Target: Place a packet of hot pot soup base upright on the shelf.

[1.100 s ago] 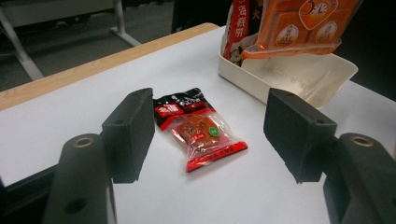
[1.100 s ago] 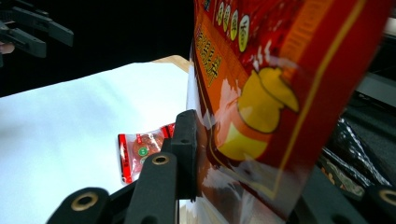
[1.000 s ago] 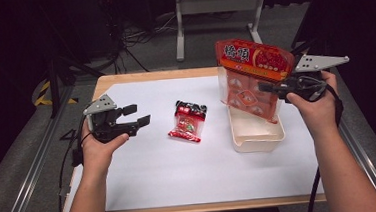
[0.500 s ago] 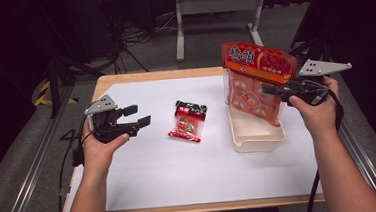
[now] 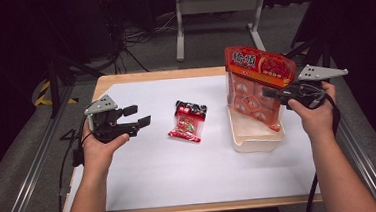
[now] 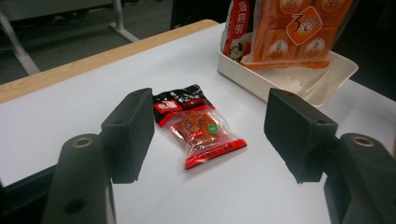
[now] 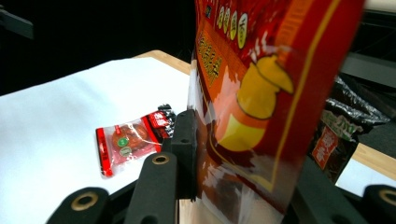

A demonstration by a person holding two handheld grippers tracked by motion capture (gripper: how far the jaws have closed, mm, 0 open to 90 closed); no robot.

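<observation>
A large red and orange snack bag (image 5: 257, 81) hangs upright with its lower end inside the white tray (image 5: 256, 144). My right gripper (image 5: 275, 93) is shut on the bag's right side. In the right gripper view the bag (image 7: 261, 93) sits pinched between the black jaws of the right gripper (image 7: 247, 172). A small red and black packet (image 5: 187, 121) lies flat on the white table top, left of the tray. My left gripper (image 5: 141, 115) hovers open to the left of it. In the left gripper view the packet (image 6: 198, 128) lies beyond the open left gripper (image 6: 217, 123), untouched.
The tray (image 6: 345, 70) stands at the table's right side, near the wooden back edge. Dark packets (image 7: 336, 135) lie behind the bag in the right gripper view. Metal rails run along both sides of the table; a white frame stands on the floor behind.
My right gripper has come down with the bag, and the bag's lower end has sunk into the tray. The left gripper and the small packet have stayed put.
</observation>
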